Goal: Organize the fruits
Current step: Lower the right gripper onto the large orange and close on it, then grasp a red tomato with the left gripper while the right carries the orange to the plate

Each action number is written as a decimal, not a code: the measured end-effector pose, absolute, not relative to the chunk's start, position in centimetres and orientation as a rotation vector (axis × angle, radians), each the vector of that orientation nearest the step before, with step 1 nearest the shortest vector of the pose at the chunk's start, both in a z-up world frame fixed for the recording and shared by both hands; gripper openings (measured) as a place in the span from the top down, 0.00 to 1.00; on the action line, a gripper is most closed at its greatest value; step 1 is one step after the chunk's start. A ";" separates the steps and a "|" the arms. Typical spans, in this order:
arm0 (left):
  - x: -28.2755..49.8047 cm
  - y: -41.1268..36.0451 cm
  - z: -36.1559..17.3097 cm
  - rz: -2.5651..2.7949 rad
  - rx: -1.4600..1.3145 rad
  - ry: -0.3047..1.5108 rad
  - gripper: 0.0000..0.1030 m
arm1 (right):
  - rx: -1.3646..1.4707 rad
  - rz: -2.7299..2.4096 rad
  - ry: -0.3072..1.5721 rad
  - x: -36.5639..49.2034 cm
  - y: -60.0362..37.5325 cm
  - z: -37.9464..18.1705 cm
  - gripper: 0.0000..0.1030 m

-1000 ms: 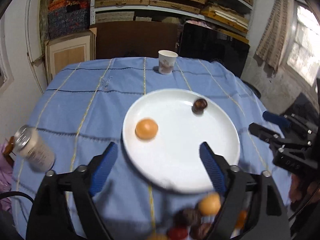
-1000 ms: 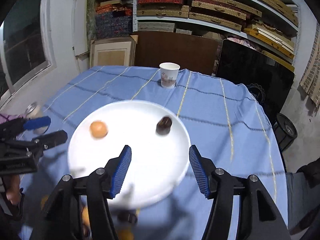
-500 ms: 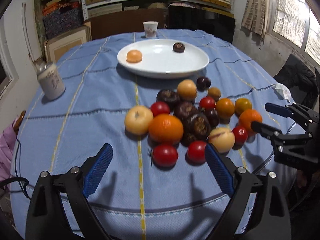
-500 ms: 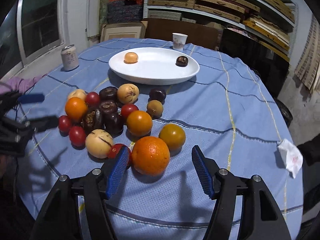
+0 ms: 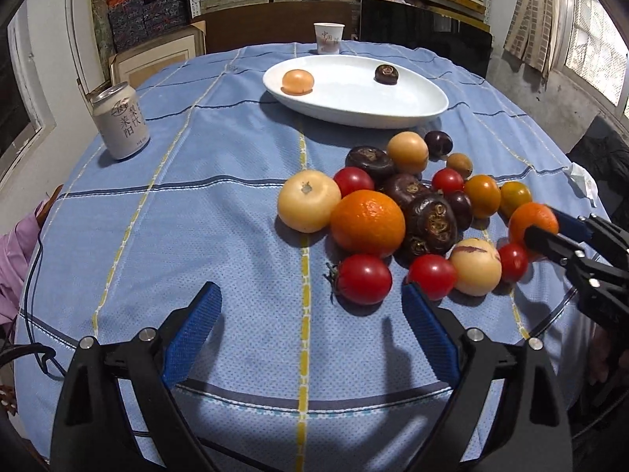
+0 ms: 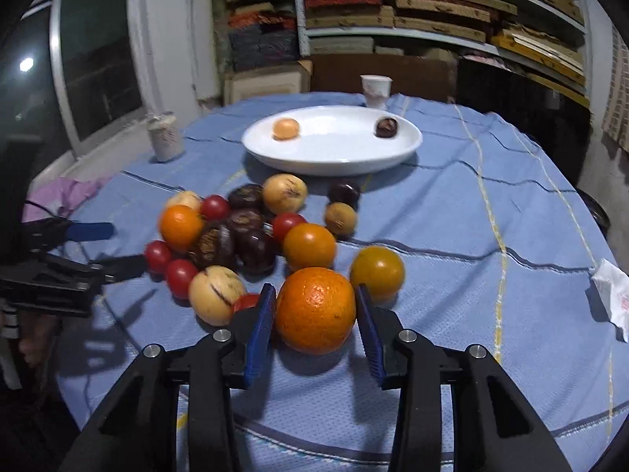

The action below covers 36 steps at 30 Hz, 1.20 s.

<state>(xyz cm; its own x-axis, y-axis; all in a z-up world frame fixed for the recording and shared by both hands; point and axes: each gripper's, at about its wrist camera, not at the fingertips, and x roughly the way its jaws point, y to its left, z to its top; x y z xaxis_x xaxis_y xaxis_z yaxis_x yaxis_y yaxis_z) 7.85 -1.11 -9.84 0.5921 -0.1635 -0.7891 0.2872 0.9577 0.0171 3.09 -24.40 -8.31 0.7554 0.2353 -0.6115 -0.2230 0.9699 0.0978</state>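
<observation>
On the blue-clothed worktop [image 5: 220, 212], a heap of fruit near the front edge: tomatoes, dark chestnuts, pale melons, oranges. Behind the heap, a white plate [image 6: 334, 157] holding one peach-coloured fruit [image 6: 285, 128] and one chestnut [image 6: 386, 127], well apart. Beyond the plate, a paper cup [image 5: 328, 37]; off to the left, a can [image 5: 120, 121]. Right gripper [image 6: 314, 312] closing its fingers on the near orange [image 6: 315, 310], blue pads at both flanks, contact not clear. Left gripper [image 5: 310, 318] with fingers spread wide over bare cloth, just short of a tomato [image 5: 363, 279], pinching nothing.
</observation>
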 end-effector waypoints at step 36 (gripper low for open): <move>6.9 -2.1 -9.0 -0.319 0.139 0.853 0.67 | 0.088 0.258 0.609 2.3 -25.6 -8.0 0.59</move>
